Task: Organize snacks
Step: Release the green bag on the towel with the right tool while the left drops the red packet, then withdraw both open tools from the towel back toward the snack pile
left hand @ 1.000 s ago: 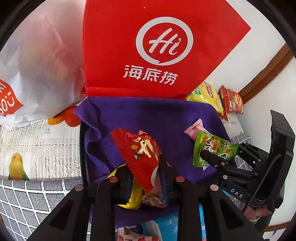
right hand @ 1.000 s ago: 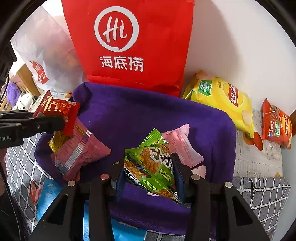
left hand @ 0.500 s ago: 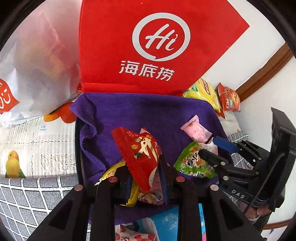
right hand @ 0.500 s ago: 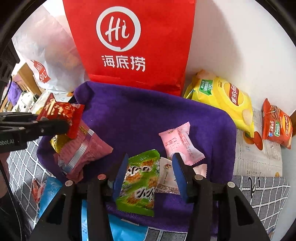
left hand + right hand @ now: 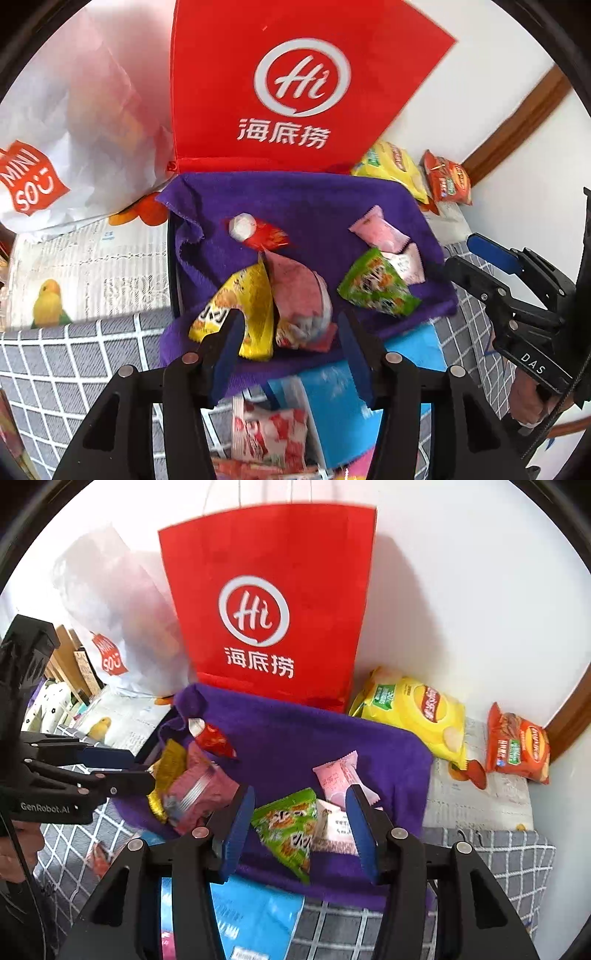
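A purple cloth [image 5: 314,199] [image 5: 295,731] holds several snack packets. My left gripper [image 5: 291,343] [image 5: 122,764] hovers above its near left part. Its jaws are opening, with nothing pressed between them. Below them lie a yellow packet [image 5: 240,302] and a large pink packet [image 5: 299,295]. A red packet [image 5: 258,232] [image 5: 212,740] lies loose farther back on the cloth. My right gripper [image 5: 300,812] [image 5: 491,273] is also opening above a green packet [image 5: 288,827] [image 5: 376,284], which rests on the cloth untouched. A small pink packet [image 5: 338,775] [image 5: 378,230] lies just behind it.
A red paper bag [image 5: 266,609] stands against the wall behind the cloth, with a white plastic bag [image 5: 74,129] to its left. A yellow chips bag [image 5: 417,709] and an orange-red bag [image 5: 517,749] lie at the right. A blue packet [image 5: 251,915] sits at the near edge.
The left jaws opened and the red packet dropped onto the cloth farther back. The right jaws let go of the green packet, which now lies flat. Both grippers rose and drew back.
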`<state>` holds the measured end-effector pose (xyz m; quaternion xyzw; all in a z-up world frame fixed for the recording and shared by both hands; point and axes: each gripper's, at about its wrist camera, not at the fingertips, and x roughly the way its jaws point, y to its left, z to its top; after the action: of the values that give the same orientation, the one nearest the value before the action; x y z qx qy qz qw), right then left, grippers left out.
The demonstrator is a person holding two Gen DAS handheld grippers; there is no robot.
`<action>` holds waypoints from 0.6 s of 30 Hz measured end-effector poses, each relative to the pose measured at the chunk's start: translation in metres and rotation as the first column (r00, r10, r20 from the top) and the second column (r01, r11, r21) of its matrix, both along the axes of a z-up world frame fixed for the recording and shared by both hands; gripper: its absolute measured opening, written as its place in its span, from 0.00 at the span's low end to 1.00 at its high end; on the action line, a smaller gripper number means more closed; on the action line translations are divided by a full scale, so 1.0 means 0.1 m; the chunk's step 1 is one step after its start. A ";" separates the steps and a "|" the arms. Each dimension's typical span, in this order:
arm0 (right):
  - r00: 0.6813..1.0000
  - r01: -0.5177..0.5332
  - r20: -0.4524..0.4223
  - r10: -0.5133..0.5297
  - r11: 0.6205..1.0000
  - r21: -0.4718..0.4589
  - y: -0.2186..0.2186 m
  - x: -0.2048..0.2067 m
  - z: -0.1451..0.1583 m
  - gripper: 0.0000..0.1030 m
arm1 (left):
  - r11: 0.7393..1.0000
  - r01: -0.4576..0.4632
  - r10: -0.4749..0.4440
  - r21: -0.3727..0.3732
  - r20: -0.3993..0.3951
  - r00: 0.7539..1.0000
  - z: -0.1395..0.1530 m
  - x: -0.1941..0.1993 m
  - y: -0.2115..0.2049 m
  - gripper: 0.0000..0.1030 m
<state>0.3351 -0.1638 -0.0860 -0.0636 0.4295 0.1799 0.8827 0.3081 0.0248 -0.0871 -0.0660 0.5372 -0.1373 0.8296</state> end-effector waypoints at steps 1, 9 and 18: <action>1.000 0.002 0.006 -0.002 1.000 0.001 -0.01 -0.05 0.03 0.50 | 1.000 0.003 -0.003 0.001 0.007 1.000 0.04 -0.05 0.00 0.53; 0.999 0.003 0.038 -0.005 0.999 0.044 -0.06 -0.64 0.18 0.55 | 1.000 -0.005 0.003 0.015 0.082 0.997 0.28 -0.57 0.05 0.56; 0.997 0.057 0.042 -0.061 0.995 0.078 -0.05 -1.20 0.04 0.55 | 0.999 -0.037 0.037 -0.007 0.086 0.996 0.20 -1.07 0.22 0.56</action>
<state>0.2154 -0.1693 -0.0825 -0.0211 0.4043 0.1686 0.8987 0.2015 0.0470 -0.0668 -0.0722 0.4992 -0.1260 0.8542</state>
